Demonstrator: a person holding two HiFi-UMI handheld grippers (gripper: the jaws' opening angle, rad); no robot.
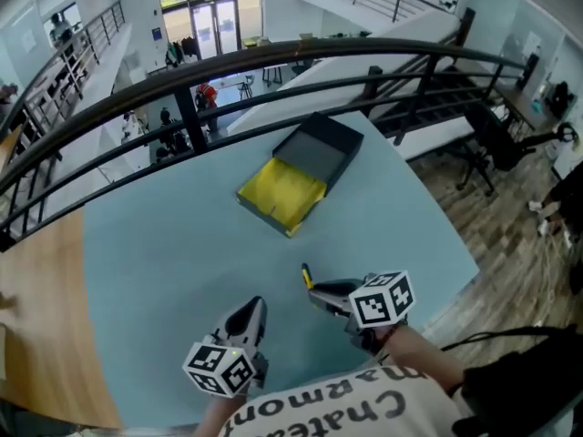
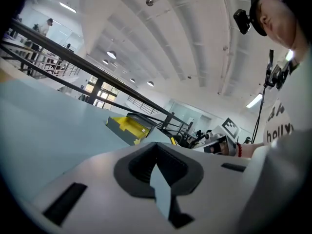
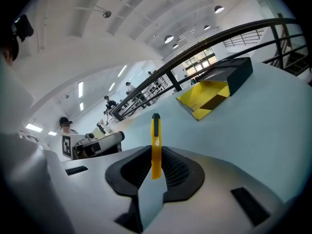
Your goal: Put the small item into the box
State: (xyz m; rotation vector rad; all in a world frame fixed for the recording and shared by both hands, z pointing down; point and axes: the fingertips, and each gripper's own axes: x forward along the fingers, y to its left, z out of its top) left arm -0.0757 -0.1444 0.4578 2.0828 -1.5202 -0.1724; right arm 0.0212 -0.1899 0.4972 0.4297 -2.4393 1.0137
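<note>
A pale blue surface (image 1: 155, 271) runs up to a black railing (image 1: 273, 62) above a bright atrium, with wood flooring (image 1: 492, 244) off to the right. My right tongs (image 1: 314, 291) are pinching a slim yellow item (image 1: 307, 277) with a black tip. It is clamped between the pads and sticks out past the tips, pointing toward the box (image 1: 321, 149). The box lies open on the far half of the surface, close to the railing and well apart from the item. It is dark outside, with a yellow-lined flap (image 1: 282, 192) folded toward me. My left tongs (image 1: 253, 312) are pressed together with nothing between them, low over the near edge just beside the right pair.
</note>
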